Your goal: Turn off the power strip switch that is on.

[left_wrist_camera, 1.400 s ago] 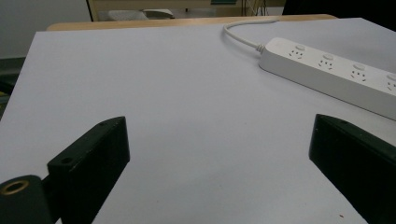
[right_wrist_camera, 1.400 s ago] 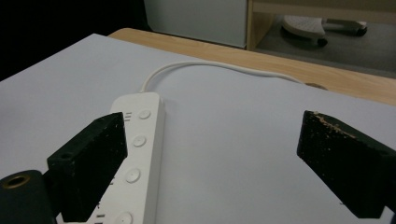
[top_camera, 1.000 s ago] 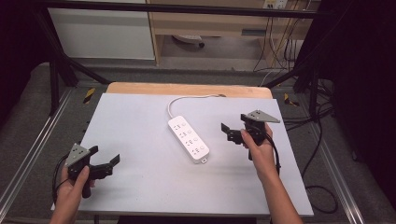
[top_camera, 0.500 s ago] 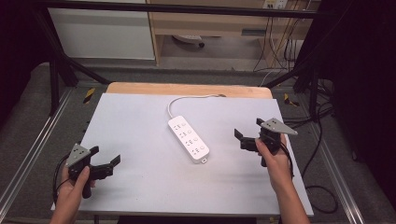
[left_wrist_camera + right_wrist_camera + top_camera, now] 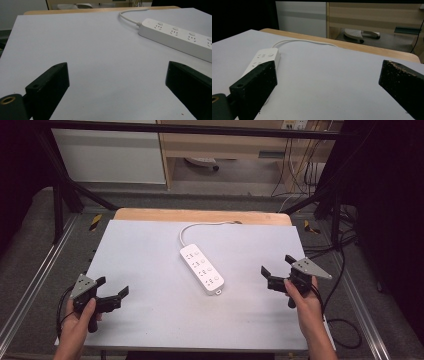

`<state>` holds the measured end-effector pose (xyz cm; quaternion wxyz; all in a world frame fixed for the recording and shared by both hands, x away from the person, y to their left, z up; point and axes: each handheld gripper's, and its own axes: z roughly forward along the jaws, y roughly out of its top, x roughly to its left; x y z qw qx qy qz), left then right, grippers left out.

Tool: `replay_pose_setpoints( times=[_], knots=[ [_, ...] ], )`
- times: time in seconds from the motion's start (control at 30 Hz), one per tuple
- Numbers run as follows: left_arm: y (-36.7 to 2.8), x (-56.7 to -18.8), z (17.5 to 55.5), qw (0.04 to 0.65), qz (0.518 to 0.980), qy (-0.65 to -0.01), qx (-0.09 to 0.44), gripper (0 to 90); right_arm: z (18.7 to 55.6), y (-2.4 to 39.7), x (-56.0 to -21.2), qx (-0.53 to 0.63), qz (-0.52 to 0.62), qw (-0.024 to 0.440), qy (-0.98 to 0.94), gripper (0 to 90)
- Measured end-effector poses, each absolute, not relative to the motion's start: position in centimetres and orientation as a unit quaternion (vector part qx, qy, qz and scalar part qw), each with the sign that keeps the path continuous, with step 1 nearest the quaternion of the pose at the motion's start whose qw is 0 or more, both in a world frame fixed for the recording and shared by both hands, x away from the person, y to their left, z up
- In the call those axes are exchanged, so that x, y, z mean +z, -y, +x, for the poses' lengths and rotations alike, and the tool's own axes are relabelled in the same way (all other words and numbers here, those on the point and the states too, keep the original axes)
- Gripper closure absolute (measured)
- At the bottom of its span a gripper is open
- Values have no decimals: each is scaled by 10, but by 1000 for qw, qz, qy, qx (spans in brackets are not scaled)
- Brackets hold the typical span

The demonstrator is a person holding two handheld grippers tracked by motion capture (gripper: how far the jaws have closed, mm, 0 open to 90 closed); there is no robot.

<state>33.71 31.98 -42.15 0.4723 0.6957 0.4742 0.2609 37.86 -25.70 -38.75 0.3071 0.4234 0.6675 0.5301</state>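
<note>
A white power strip (image 5: pixel 201 268) lies at an angle in the middle of the white table top (image 5: pixel 150 245), its cord (image 5: pixel 200 226) running to the far edge. My left gripper (image 5: pixel 112 286) rests near the front left corner, open and empty, with the strip (image 5: pixel 180 37) ahead to its right in the left gripper view (image 5: pixel 117 82). My right gripper (image 5: pixel 277 264) hovers at the right side, open with nothing between its jaws, which have just been opening slightly wider. In the right gripper view (image 5: pixel 328 80) the strip (image 5: pixel 263 60) lies past the left jaw.
A wooden table edge (image 5: pixel 200 215) shows beyond the white sheet. Metal rails (image 5: pixel 30 285) run along both sides, and black frame posts (image 5: pixel 57 205) stand at the far corners. Cables (image 5: pixel 345 270) trail on the floor at the right. A cabinet (image 5: pixel 107 155) stands behind.
My right gripper has moved to the right and toward the near edge, away from the power strip. The left gripper has stayed where it was.
</note>
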Motion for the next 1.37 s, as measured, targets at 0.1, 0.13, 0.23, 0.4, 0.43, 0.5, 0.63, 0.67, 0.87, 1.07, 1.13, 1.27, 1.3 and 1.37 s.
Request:
replay_pose_setpoints(
  times=[0.1, 0.13, 0.23, 0.4, 0.43, 0.5, 0.63, 0.67, 0.87, 1.07, 1.13, 1.27, 1.3, 1.37],
  knots=[
    [-320, -422, 337, 471, 697, -473, 262, 50, 373, 261, -391, 530, 425, 306, -667, 20],
    [-320, -422, 337, 471, 696, -474, 262, 49, 371, 262, -392, 530, 425, 304, -667, 20],
    [-319, -422, 337, 471, 696, -474, 262, 50, 366, 264, -396, 529, 426, 303, -669, 20],
    [-320, -421, 337, 472, 696, -473, 262, 49, 359, 267, -403, 525, 427, 297, -674, 18],
    [-320, -421, 337, 472, 696, -473, 262, 50, 358, 267, -405, 524, 427, 296, -675, 18],
    [-320, -421, 337, 472, 696, -474, 262, 50, 356, 267, -408, 521, 429, 293, -677, 19],
    [-320, -421, 337, 472, 696, -473, 262, 50, 352, 268, -413, 520, 430, 288, -680, 19],
    [-320, -421, 337, 472, 696, -473, 262, 50, 351, 268, -414, 519, 430, 287, -681, 20],
    [-320, -421, 336, 472, 697, -473, 261, 50, 346, 268, -422, 518, 431, 277, -685, 22],
    [-319, -421, 336, 473, 698, -470, 260, 50, 345, 264, -435, 510, 437, 260, -694, 25],
    [-319, -421, 336, 473, 699, -470, 260, 50, 346, 260, -440, 504, 435, 254, -701, 26],
    [-318, -421, 336, 473, 699, -469, 259, 50, 348, 250, -448, 492, 430, 243, -717, 27],
    [-318, -421, 336, 473, 700, -469, 259, 50, 349, 247, -449, 489, 429, 241, -720, 28],
    [-318, -421, 336, 473, 700, -468, 259, 50, 351, 242, -452, 480, 426, 239, -729, 29]
  ],
)
